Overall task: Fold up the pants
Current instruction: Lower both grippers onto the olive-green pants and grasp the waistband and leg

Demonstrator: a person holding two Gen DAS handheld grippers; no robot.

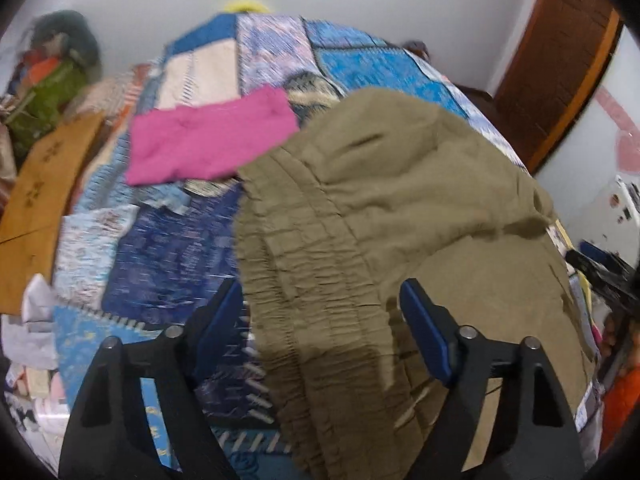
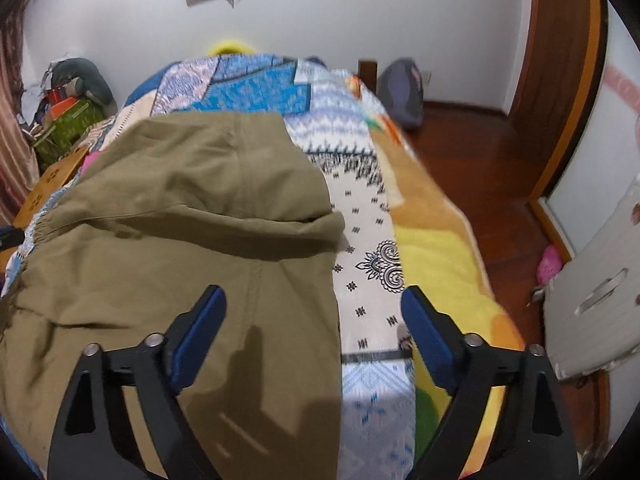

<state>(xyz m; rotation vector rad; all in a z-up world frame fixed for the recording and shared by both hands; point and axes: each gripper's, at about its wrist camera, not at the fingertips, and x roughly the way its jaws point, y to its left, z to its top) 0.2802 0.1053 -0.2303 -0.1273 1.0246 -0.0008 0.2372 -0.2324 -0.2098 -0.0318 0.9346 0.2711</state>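
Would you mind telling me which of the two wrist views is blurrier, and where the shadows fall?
Left wrist view: motion-smeared, worst on the patchwork bedspread and pink cloth. Right wrist view: sharper; a dark finger-shaped shadow lies on the olive pants between the open gripper's fingers. Both bend strongly at the edges.

Patchwork quilt (image 1: 168, 256) on bed; pink cloth (image 1: 208, 140) atop; wood floor (image 2: 472, 160).

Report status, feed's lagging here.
Left tool and right tool open, nothing gripped. Olive pants rumpled on quilt. Pink cloth beside waistband.
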